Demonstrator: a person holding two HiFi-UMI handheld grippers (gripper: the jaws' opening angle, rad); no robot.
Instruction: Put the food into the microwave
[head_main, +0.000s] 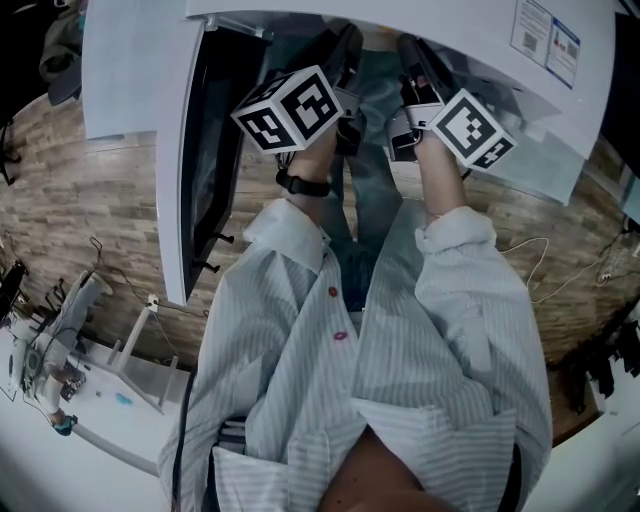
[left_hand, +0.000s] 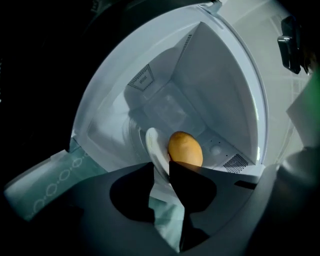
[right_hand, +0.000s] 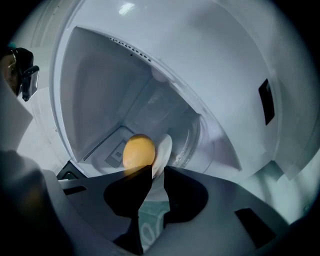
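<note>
A white plate carries a round yellow-orange piece of food inside the open white microwave. My left gripper has the plate's rim between its jaws, which stand a little apart from it, open. From the other side my right gripper is shut on the plate's rim, beside the food. In the head view both grippers, left and right, reach into the microwave's mouth; the plate is hidden there.
The microwave's door hangs open at the left. A glass turntable lies on the cavity floor. A teal patterned cloth is under the front. Cables trail over the wooden floor; a white bench with tools stands lower left.
</note>
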